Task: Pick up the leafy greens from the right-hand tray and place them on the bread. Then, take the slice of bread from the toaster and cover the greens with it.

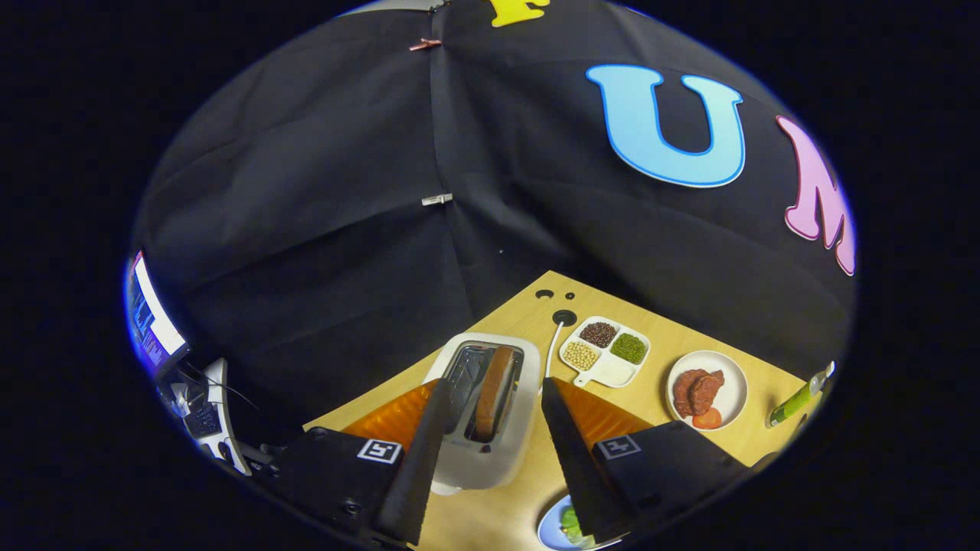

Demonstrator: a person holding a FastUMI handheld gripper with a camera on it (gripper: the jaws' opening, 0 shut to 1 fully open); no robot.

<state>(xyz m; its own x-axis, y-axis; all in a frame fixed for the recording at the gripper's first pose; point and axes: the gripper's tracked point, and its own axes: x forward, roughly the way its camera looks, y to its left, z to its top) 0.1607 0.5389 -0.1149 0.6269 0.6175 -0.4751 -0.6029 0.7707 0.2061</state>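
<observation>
The jaws of the gripper (490, 398) stand released and well apart, grasping nothing, held above a light wooden desk (528, 490). Nearest, just beside the right finger and partly hidden by it, a blue plate (553, 532) carries the leafy greens (570, 522); whether bread lies under them cannot be told. Between the two fingers and just ahead of them sits a white toaster (484, 459), its slots open to the top, with a browned slice of bread (494, 390) standing upright in the right-hand slot. A white cord (553, 348) runs from the toaster's far side to a round hole (564, 316) in the desk. Beyond the right finger lies a white divided tray (612, 373) with dark brown, green and pale yellow grains in three of its compartments. To the right of that tray is a white plate (731, 379) with a reddish-brown piece of meat (697, 389) and a tomato slice (708, 418). Further right, near the desk's edge, lies a green bottle (800, 398). Off the desk's left side stands a lit monitor (153, 321) above a keyboard (203, 419).
</observation>
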